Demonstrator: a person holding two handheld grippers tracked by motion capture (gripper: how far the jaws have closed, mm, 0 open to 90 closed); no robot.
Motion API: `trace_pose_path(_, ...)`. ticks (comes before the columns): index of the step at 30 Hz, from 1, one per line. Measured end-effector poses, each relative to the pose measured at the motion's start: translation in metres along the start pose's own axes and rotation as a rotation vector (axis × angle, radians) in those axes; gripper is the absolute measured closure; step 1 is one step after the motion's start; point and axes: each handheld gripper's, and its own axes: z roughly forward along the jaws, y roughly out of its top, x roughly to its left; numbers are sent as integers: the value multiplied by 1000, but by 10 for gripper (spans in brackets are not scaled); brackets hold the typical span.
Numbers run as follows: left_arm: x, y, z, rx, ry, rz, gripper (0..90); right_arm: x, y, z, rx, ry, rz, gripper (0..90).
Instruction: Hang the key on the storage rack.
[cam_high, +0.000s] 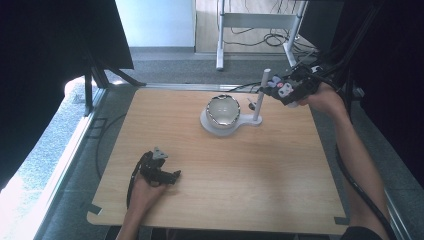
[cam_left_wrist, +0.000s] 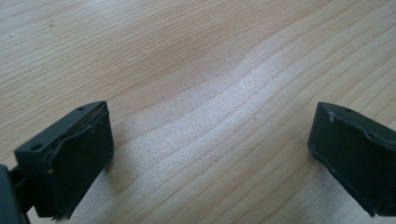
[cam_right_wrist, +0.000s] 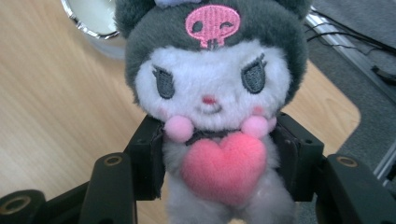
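Observation:
My right gripper (cam_right_wrist: 219, 154) is shut on a small plush toy (cam_right_wrist: 212, 88), squeezing its body between both jaws. The toy has a white face, a dark grey hood with a pink skull and a pink heart on its chest. In the high view my right gripper (cam_high: 280, 87) holds the plush toy (cam_high: 276, 85) in the air at the table's far right, beside a white post (cam_high: 260, 95). The post rises from a white stand carrying a shiny bowl (cam_high: 223, 110). My left gripper (cam_high: 170, 176) rests near the front left; its jaws (cam_left_wrist: 210, 154) stand open over bare wood.
The wooden table (cam_high: 210, 180) has rounded corners and sits on a grey floor. A black cable (cam_high: 357, 185) trails along the right arm. A white frame with cables (cam_high: 255, 22) stands beyond the far edge. Dark panels flank both sides.

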Motion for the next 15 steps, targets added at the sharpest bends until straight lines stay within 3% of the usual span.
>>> trace_pose_path(6,0,0,0,-1,1,-2,0,8,-7,10,13,25,-16,431)
trace_pose_path(15,0,0,0,-1,2,0,0,9,-20,36,23,62,9,430)
